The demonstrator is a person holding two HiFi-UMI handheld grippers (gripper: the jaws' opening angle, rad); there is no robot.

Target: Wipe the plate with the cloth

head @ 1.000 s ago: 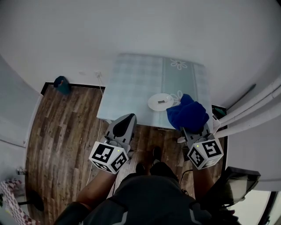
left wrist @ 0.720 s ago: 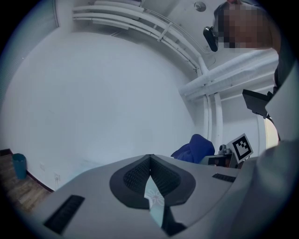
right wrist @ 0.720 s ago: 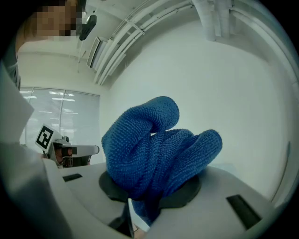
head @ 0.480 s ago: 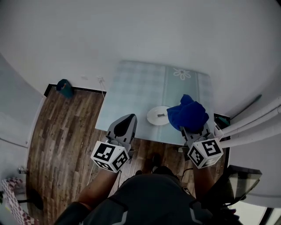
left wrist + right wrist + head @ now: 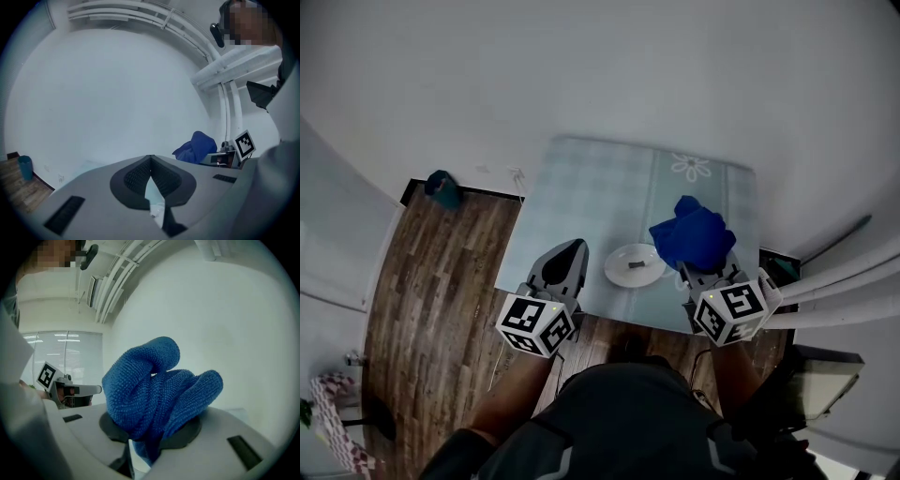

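Note:
A small white plate [image 5: 635, 264] with a dark mark in its middle sits near the front edge of the pale checked table [image 5: 581, 197]. Just right of the plate, my right gripper [image 5: 705, 265] is shut on a bunched blue cloth [image 5: 692, 234], which fills the right gripper view as the blue cloth [image 5: 154, 390]. My left gripper [image 5: 565, 255] hovers over the table's front left edge, left of the plate, its jaws shut with nothing between them. In the left gripper view the left gripper [image 5: 151, 174] faces the wall, with the cloth [image 5: 197, 146] off to the right.
White wall runs behind the table. A teal object [image 5: 442, 187] sits on the wood floor [image 5: 431, 281] at the left by the wall. White pipes [image 5: 834, 281] run along the right side. The tablecloth has a flower print [image 5: 689, 167] at the far side.
Both grippers have come forward over the table's front edge. The right gripper with the cloth now sits closer beside the plate; the left one now overlaps the table.

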